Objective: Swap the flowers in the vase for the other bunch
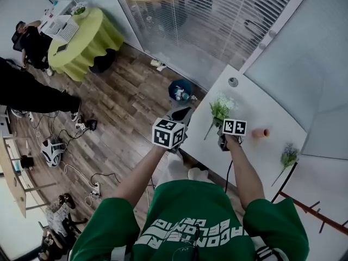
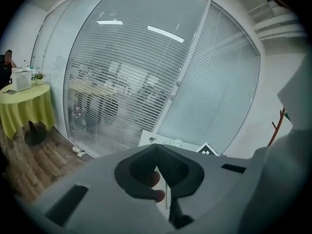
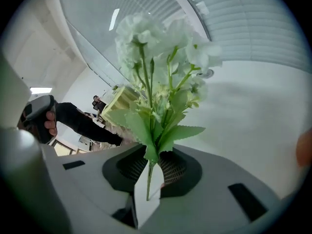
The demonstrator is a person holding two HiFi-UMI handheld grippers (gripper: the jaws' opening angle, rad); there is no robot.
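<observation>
The white table (image 1: 255, 105) lies ahead of and below both pairs of jaws. The left gripper (image 2: 157, 152) has its jaws closed on nothing and should wait off the table's edge. The right gripper (image 3: 152, 162) clamps the lower stem of the white bunch (image 3: 161, 82), and the flowers stand up beyond the pads. The other bunch (image 1: 288, 156) lies well to the right of these jaws. The small orange thing (image 1: 262, 133) just to their right is probably the vase, but it is too small to be sure. I judge that the white bunch should go onto bare table, away from both. The jaws should open only when the stem rests.
</observation>
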